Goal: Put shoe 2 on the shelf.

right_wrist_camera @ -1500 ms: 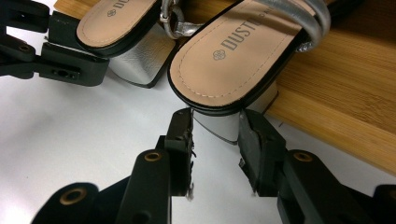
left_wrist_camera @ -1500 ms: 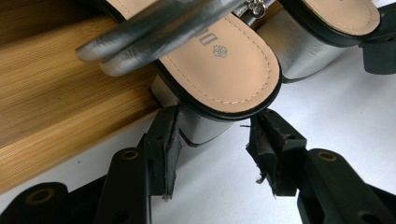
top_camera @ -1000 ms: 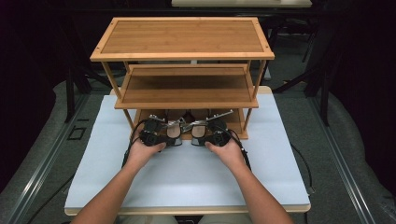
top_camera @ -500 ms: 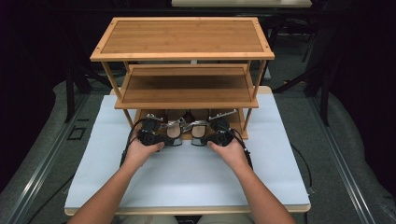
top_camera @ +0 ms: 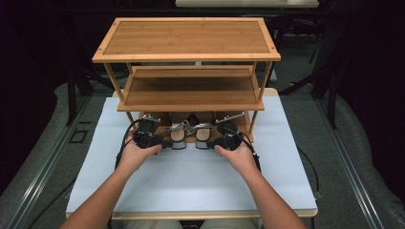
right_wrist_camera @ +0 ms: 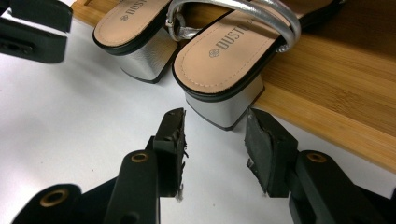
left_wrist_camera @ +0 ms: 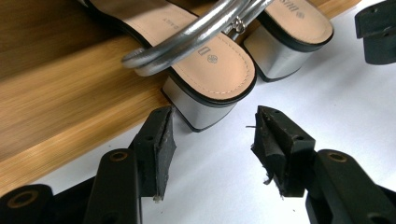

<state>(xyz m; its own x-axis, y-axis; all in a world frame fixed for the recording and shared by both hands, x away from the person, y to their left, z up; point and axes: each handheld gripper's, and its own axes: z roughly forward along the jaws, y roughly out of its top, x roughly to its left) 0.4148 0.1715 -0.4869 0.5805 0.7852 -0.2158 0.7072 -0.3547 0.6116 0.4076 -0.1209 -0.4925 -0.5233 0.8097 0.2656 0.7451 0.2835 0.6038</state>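
In the high view a bamboo rack [top_camera: 191,86] with three shelves stands on the white table cover [top_camera: 191,176]. A pair of silver block-heeled sandals sits on the rack's bottom shelf, heels at its front edge: the left sandal [top_camera: 178,136] and the right sandal [top_camera: 204,135] lie side by side, near the middle of the rack. The left gripper [top_camera: 165,143] is held in front of the rack, just short of the left sandal's heel. The right gripper [top_camera: 212,142] is likewise in front of the rack, at the right sandal's heel.

In the left gripper view the left gripper [left_wrist_camera: 212,135] has its jaws apart, having just been opening. The silver heel of the left sandal [left_wrist_camera: 205,79] stands just beyond the tips, overhanging the rack's front edge [left_wrist_camera: 70,112], and neither pad presses on it. The other sandal [left_wrist_camera: 289,28] sits close beside it.

In the right gripper view the right gripper [right_wrist_camera: 215,137] also stands with jaws apart, having just been opening. The heel of the right sandal [right_wrist_camera: 224,70] lies just ahead of the gap, free of the pads, at the rack's front edge [right_wrist_camera: 336,102]. The left sandal [right_wrist_camera: 135,32] is close beside it.
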